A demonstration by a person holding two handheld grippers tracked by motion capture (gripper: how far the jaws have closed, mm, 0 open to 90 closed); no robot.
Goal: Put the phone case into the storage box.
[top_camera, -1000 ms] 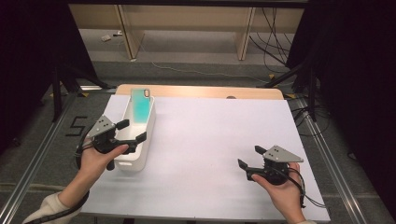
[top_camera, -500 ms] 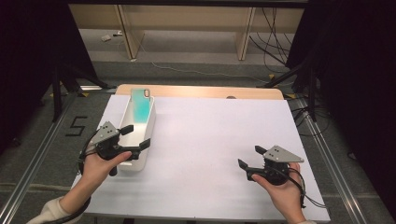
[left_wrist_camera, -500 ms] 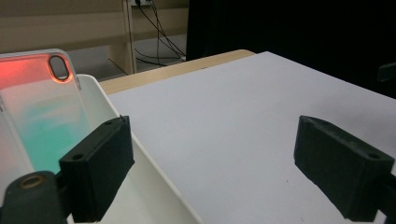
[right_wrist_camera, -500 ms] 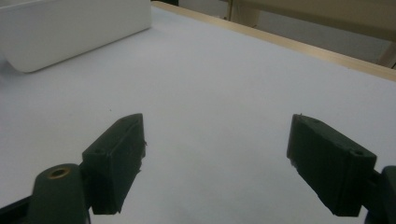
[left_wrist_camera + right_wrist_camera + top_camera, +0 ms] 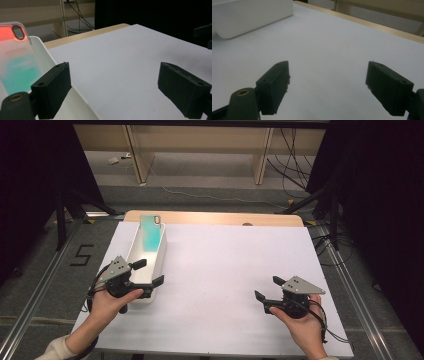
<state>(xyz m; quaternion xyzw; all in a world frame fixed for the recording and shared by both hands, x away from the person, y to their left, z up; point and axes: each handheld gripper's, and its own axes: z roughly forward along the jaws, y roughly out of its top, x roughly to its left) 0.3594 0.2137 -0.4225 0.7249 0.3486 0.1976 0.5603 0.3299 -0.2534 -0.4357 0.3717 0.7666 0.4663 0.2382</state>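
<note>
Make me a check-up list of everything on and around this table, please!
Surface: white table top with a wooden far edge, bare in the middle.
Job's things: long white plastic bin at the left; a teal-and-clear phone case leans inside it.
Clutter: nothing seen.
Grippers: left gripper open, jaws straddling the bin's right wall; right gripper open above bare table.
Cables: black leads trail from both grippers; more lie on the floor.
Surroundings: wooden shelving legs, black curtains, a "5" marked on the floor.
</note>
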